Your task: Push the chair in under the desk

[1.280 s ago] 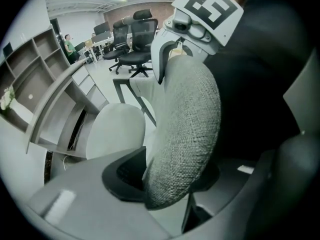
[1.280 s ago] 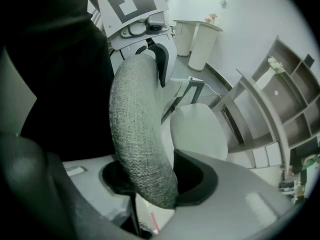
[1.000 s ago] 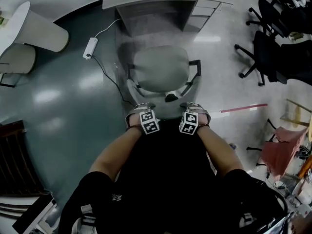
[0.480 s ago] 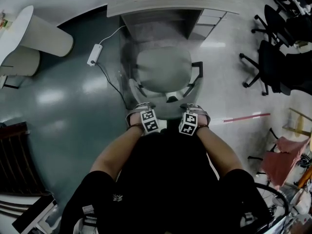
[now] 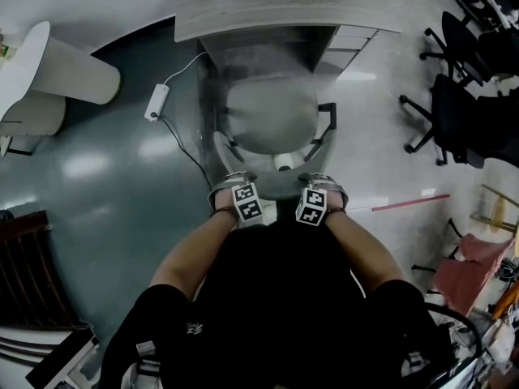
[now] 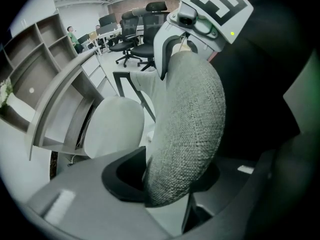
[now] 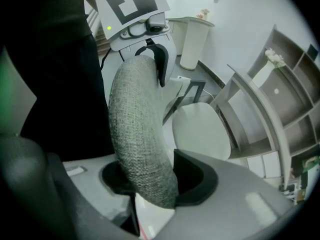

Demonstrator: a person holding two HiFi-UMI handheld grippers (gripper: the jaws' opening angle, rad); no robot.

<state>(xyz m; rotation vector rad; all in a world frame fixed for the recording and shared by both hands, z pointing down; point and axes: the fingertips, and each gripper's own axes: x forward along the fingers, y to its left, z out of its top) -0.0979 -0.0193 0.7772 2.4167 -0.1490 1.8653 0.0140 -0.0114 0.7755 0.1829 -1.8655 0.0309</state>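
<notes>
Grey chair (image 5: pixel 270 116) (backrest (image 6: pixel 185 129) clamped) stands before the desk (image 5: pixel 268 19).

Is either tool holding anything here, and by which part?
Both. The left tool and the right tool each grip the top edge of the chair backrest, one toward each side.

"Where does the head view look from?"

"From above, steeply down. The desk (image 5: pixel 284 10) lies at twelve o'clock, with the chair (image 5: pixel 270 116) just beneath it."

"And the gripper views?"

"Both sit hard against the backrest (image 6: pixel 185 129), looking along it from opposite ends. They share the seat (image 7: pixel 200 129), at nine o'clock in the left view and three in the right."
</notes>
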